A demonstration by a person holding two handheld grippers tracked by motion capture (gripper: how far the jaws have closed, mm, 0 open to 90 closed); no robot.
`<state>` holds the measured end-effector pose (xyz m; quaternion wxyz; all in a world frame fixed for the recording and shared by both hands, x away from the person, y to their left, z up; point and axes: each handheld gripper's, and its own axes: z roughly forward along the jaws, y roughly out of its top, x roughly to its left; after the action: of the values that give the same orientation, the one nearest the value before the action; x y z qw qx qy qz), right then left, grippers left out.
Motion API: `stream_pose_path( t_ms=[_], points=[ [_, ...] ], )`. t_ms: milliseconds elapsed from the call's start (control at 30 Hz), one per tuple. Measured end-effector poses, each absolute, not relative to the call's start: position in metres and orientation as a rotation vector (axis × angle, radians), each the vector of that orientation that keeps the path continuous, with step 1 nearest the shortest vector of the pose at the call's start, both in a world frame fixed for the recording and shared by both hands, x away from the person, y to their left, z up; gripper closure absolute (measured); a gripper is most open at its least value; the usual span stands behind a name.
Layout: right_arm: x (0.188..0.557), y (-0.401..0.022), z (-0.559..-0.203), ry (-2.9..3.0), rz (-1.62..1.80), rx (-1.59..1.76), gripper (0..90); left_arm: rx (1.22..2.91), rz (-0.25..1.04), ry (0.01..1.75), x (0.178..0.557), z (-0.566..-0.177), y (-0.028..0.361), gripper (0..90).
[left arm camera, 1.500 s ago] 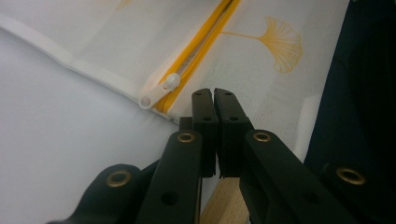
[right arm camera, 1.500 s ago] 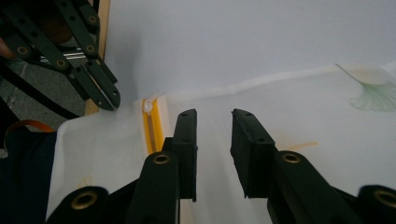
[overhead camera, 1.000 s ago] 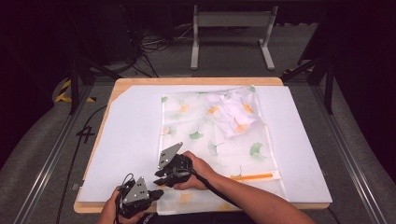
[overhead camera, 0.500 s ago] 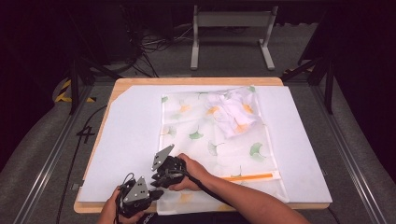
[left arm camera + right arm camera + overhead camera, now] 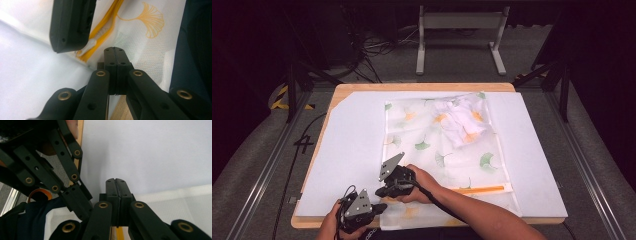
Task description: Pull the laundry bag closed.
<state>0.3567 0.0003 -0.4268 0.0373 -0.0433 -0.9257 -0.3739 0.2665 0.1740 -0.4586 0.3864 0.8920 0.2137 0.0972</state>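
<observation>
1. The left gripper (image 5: 379, 206), lower left of the high view, is clamped on the mesh laundry bag's (image 5: 432, 145) near corner.
2. The right gripper (image 5: 384, 191), just above it, has just been closing and now pinches the bag's orange zipper (image 5: 103, 41) end.

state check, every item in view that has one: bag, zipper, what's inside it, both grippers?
mesh bag: lying flat on the white mat, near edge over the table edge
orange zipper: closed along the stretch seen in the high view
white cloth: crumpled, in the bag's far right corner
left gripper: jaws shut at the bag's near left corner
right gripper: jaws have just been closing, now shut at the zipper's left end
</observation>
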Motion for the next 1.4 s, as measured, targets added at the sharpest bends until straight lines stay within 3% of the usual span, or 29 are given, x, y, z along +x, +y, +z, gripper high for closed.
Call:
stream_pose_path(
  t_ms=[167,433,600,733,1400],
  points=[
    [0.357,-0.001,-0.427,-2.843,-1.139,-0.141,89.7,2.268,0.244,0.545,0.267,-0.459,0.174,90.0],
    [0.355,0.009,-0.435,-2.873,-1.081,-0.108,71.9,2.271,0.255,0.533,0.265,-0.459,0.174,90.0],
    [0.352,0.013,-0.435,-2.911,-1.068,-0.073,75.3,2.265,0.241,0.538,0.266,-0.459,0.175,90.0],
    [0.348,0.014,-0.435,-2.956,-1.076,-0.039,83.9,2.262,0.24,0.54,0.265,-0.459,0.175,90.0],
    [0.347,-0.015,-0.428,-2.903,-1.203,-0.059,85.5,2.264,0.239,0.54,0.266,-0.459,0.175,90.0]
  ],
)
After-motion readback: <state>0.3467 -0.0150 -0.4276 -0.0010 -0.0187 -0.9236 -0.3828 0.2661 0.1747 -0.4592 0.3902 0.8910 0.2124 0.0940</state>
